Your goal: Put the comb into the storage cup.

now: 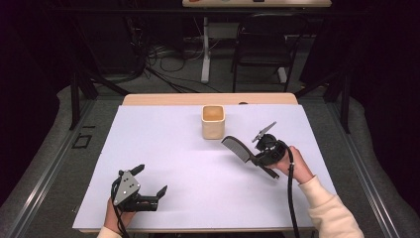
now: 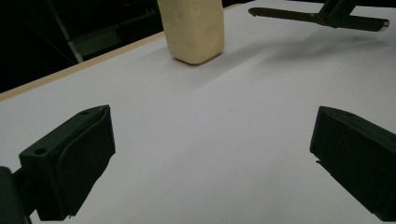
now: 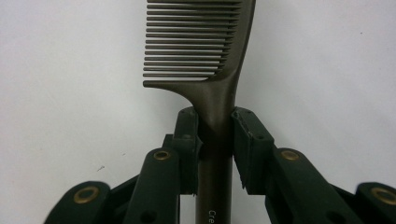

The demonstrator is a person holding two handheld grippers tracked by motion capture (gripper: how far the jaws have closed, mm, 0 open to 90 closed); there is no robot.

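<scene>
Jaws of the right gripper [image 3: 215, 140] clamp the dark comb [image 3: 205, 51] by the neck of its handle, just below the teeth, so the toothed end sticks out free in front and the comb hangs above the white table cover [image 1: 173, 163], near the cream cup [image 1: 213, 122] and a little to its right. That grip probably leaves a free end to lower into the cup's open top, which faces up at the far middle of the table. Resting low at the near left corner, the left gripper [image 1: 151, 181] keeps its jaws spread wide around nothing, well apart from both things and out of the way.
</scene>
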